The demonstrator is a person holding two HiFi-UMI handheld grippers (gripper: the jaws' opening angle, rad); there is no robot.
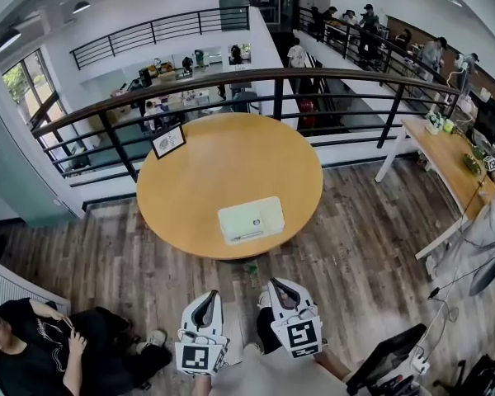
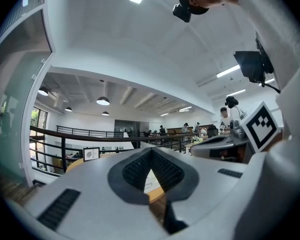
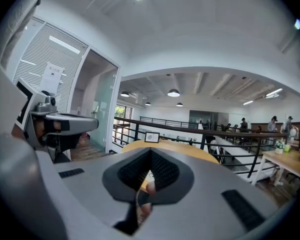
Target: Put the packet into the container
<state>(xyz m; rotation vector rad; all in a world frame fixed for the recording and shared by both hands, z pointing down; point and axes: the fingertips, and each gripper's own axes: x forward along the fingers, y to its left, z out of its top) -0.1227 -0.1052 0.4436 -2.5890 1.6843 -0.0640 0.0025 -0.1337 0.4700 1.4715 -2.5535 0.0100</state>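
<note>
Open approach over wood floor to the near edge of a round wooden table [image 1: 231,159].
A white container [image 1: 250,219] sits at the near rim, and a framed sign [image 1: 167,141] stands at the far left edge. Bare tabletop lies between them. A curved railing [image 1: 231,79] runs just behind the table.

You face a round wooden counter [image 1: 231,163] on a floor of brown wood planks [image 1: 363,246]. Past it, toward 12 o'clock, a dark curved railing [image 1: 231,79] guards the edge above a lower level with white walls. At 10 o'clock, windows [image 1: 29,85] let in daylight, and a glass partition [image 1: 16,180] stands at 9 o'clock. A long pale desk [image 1: 441,159] runs along at 3 o'clock. Round ceiling lamps [image 3: 173,93] glow under the white ceiling. A seated person [image 1: 33,349] is at 8 o'clock.
</note>
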